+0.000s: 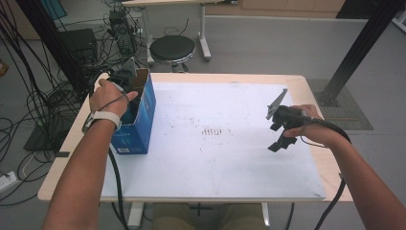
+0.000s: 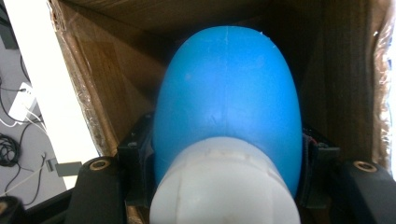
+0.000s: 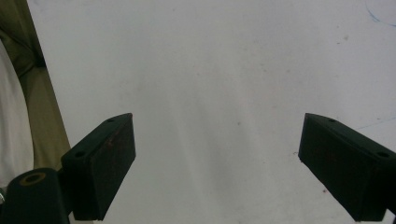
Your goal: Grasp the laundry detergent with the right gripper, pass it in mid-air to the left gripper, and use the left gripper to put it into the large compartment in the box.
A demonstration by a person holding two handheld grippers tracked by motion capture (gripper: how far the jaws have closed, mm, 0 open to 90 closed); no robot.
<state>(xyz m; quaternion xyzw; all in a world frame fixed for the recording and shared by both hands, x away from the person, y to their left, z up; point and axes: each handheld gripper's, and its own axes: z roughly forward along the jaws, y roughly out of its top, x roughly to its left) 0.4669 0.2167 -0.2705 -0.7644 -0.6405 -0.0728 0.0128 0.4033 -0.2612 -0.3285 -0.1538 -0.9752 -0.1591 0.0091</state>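
Observation:
A smooth blue rounded object with a white end (image 2: 226,93) is clamped between the jaws of my left gripper (image 2: 226,154), inside a cardboard box with brown inner walls (image 2: 107,84). From above, the left gripper (image 1: 125,79) reaches down into the open top of this blue box (image 1: 139,120) at the table's left side. My right gripper (image 1: 276,138) hovers over the right part of the white mat (image 1: 215,158), pointing down. Its jaws stand wide apart with nothing between them, and bare mat lies under the right gripper (image 3: 217,163).
The wooden table edge (image 1: 306,86) frames the mat. Behind the table stand a black stool (image 1: 172,48) and a second table's leg. Tangled cables (image 1: 28,96) hang at the left, and a black slanted post (image 1: 364,43) rises at the right.

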